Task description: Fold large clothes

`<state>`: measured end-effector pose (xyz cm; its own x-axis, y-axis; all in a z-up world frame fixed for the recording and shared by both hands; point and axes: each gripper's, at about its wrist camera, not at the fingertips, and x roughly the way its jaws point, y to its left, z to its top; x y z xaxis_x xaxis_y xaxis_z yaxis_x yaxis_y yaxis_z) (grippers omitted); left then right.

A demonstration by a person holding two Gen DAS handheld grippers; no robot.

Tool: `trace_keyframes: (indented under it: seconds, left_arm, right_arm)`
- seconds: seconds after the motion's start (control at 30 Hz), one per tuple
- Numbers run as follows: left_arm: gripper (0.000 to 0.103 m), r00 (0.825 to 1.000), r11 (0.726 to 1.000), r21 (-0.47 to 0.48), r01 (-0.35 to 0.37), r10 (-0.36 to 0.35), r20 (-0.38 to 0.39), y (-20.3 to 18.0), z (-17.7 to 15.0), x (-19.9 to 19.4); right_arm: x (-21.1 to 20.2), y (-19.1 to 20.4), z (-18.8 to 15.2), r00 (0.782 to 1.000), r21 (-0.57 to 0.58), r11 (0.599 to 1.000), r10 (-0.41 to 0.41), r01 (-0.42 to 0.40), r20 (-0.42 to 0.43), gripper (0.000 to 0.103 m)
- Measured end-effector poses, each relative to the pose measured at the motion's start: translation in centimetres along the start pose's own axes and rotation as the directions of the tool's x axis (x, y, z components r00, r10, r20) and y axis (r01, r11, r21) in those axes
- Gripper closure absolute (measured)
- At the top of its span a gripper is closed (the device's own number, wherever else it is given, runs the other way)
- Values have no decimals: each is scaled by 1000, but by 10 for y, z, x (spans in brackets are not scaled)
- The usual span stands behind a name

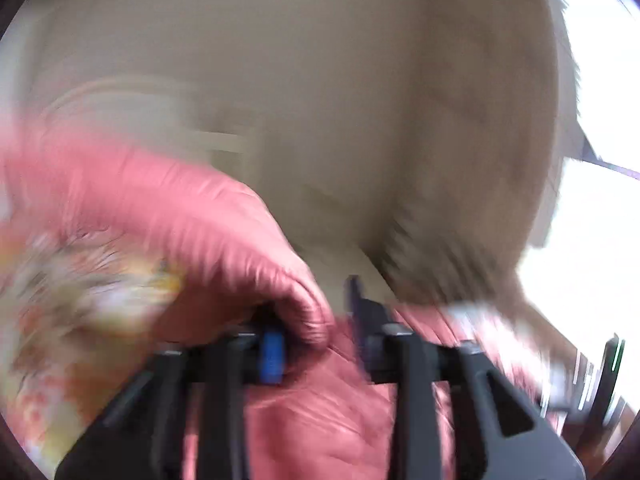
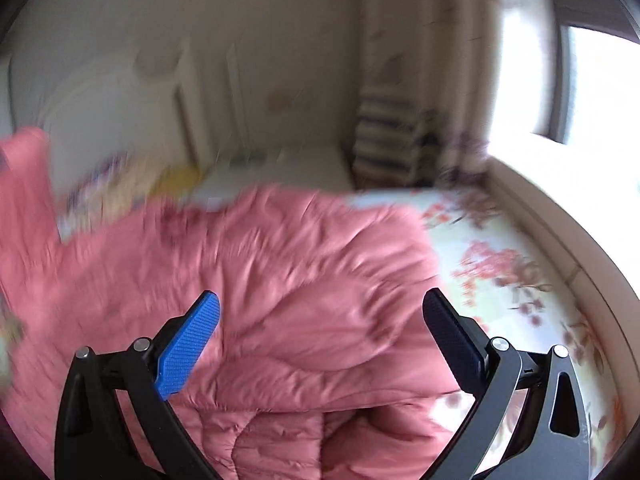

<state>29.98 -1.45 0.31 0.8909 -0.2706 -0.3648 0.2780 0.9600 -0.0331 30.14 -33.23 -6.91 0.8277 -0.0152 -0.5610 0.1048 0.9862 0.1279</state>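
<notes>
Pink quilted jacket (image 2: 280, 280) lies crumpled across a bed with a floral sheet (image 2: 500, 264). Right gripper (image 2: 320, 344) hovers above it, pointing forward and down, blue-padded fingers (image 2: 188, 352) spread wide and holding nothing. Left gripper (image 1: 316, 336), heavily blurred, is raised and pinches a fold of the jacket (image 1: 180, 216).

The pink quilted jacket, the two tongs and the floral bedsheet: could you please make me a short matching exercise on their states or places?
Things:
1. left tongs
2. right tongs
3. pink quilted jacket
4. floral bedsheet

States or places:
A. spread under the jacket
B. fingers wide apart, holding nothing
C. gripping a fold of pink fabric
D. lying rumpled on the bed

Pairs: 1-C, 2-B, 3-D, 4-A
</notes>
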Motion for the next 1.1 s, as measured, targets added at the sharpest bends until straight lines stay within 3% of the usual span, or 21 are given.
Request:
trace_keyframes:
  seconds: [0.03, 0.1, 0.17, 0.2, 0.27, 0.33, 0.4, 0.47, 0.53, 0.57, 0.6, 0.63, 0.7, 0.77, 0.83, 0.87, 0.93, 1.0, 1.03, 1.07, 1.1]
  left_arm:
    - [32, 998, 996, 84, 26, -21, -58, -30, -14, 14]
    - [31, 980, 976, 218, 31, 13, -196, -70, -53, 48]
    - [31, 946, 978, 190, 85, -20, -322, -70, -79, 66]
    - [31, 938, 983, 160, 95, -35, -344, -61, -83, 65]
    - [29, 944, 990, 108, 86, -46, -328, -41, -83, 59]
    - [17, 957, 996, 64, 64, -44, -285, -21, -74, 49]
    - [11, 973, 1000, 9, 12, -10, -232, 5, -73, 25]
    - [11, 973, 999, -34, -32, 23, -231, 23, -67, 14]
    - [11, 970, 998, -65, -25, 9, -242, 46, -73, 1]
    - [10, 972, 996, -83, -26, 6, -234, 63, -71, -8]
    - [9, 973, 995, -94, -40, 18, -229, 73, -76, -13]
    - [6, 972, 992, -108, -72, 45, -231, 81, -79, -13]
    - [6, 954, 972, -168, -162, 110, -279, 106, -85, -4]
    - [6, 926, 945, -235, -228, 136, -351, 133, -95, 6]
    - [8, 902, 913, -313, -261, 115, -415, 156, -107, 14]
    - [8, 904, 903, -348, -253, 93, -417, 163, -110, 12]
    - [8, 914, 892, -390, -229, 59, -402, 173, -111, 5]
    - [8, 923, 888, -375, -267, 124, -364, 173, -102, -9]
    - [8, 931, 879, -373, -298, 181, -318, 173, -93, -21]
    - [8, 935, 870, -379, -314, 215, -281, 171, -87, -28]
    - [8, 942, 869, -387, -310, 226, -247, 168, -78, -34]
  right_arm:
    - [-9, -10, 3, 999, 43, 999, -5, 4, 31, 5]
    - [-19, -21, 6, 998, 74, 997, -18, 13, 58, 5]
    - [-23, -31, 8, 998, 84, 996, -21, 17, 51, 5]
    - [-23, -33, 8, 999, 82, 996, -19, 15, 40, 5]
    - [-20, -35, 6, 1000, 69, 998, -10, 9, 17, 5]
    - [-14, -32, 3, 1000, 62, 998, 14, -13, -11, 5]
    - [-4, -25, 0, 994, 81, 992, 99, -94, -53, 5]
    - [6, -17, -4, 976, 117, 976, 195, -184, -98, 5]
    - [20, -7, -3, 955, 148, 961, 255, -233, -153, 5]
    - [32, 1, -1, 932, 176, 945, 307, -275, -191, 5]
    - [42, 6, 0, 915, 208, 932, 340, -297, -218, 5]
    - [53, 11, 1, 912, 231, 933, 330, -276, -243, 7]
    - [68, 20, 2, 913, 242, 940, 305, -241, -272, 22]
    - [84, 37, -2, 913, 182, 963, 252, -201, -320, 58]
    - [83, 51, -7, 914, 124, 970, 240, -210, -328, 68]
    - [75, 61, -8, 920, 70, 975, 224, -213, -322, 70]
    - [63, 73, -14, 933, -29, 986, 148, -166, -328, 70]
    - [53, 74, -15, 939, -82, 988, 94, -128, -332, 67]
    - [48, 73, -14, 945, -95, 990, 67, -103, -321, 51]
    - [36, 72, -10, 962, -112, 992, 34, -66, -272, 29]
    - [27, 72, -6, 974, -120, 991, 25, -53, -224, 20]
